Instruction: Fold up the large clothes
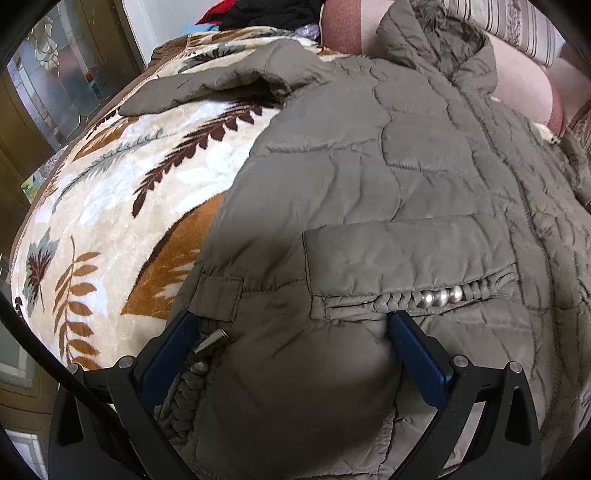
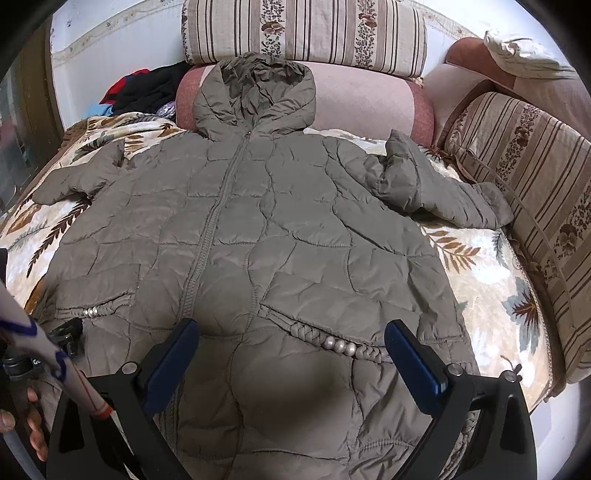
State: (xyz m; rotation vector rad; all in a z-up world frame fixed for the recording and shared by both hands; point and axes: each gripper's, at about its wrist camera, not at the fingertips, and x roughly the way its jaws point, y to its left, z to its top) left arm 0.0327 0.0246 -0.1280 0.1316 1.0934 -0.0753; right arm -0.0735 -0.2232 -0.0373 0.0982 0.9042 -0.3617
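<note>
A large olive-grey quilted hooded jacket (image 2: 258, 229) lies front up and zipped on a leaf-patterned blanket (image 2: 491, 295), hood toward the cushions, both sleeves spread out. My right gripper (image 2: 291, 332) stands open just above the hem by the right pocket with its braid and pearls (image 2: 340, 345). My left gripper (image 1: 293, 325) is open too, its blue fingers (image 1: 410, 339) straddling a bulge of the jacket's lower left corner (image 1: 295, 369) near the left pocket (image 1: 406, 258). The fabric is not pinched. In the right wrist view, the left gripper's mount and a hand (image 2: 22, 421) show at the lower left.
Striped floral cushions (image 2: 306, 33) and a pink bolster (image 2: 362, 103) line the back; another striped cushion (image 2: 524, 192) runs along the right. A pile of dark and red clothes (image 2: 147, 88) lies at the back left. A glass-panelled door (image 1: 55, 85) stands beyond the blanket's left edge.
</note>
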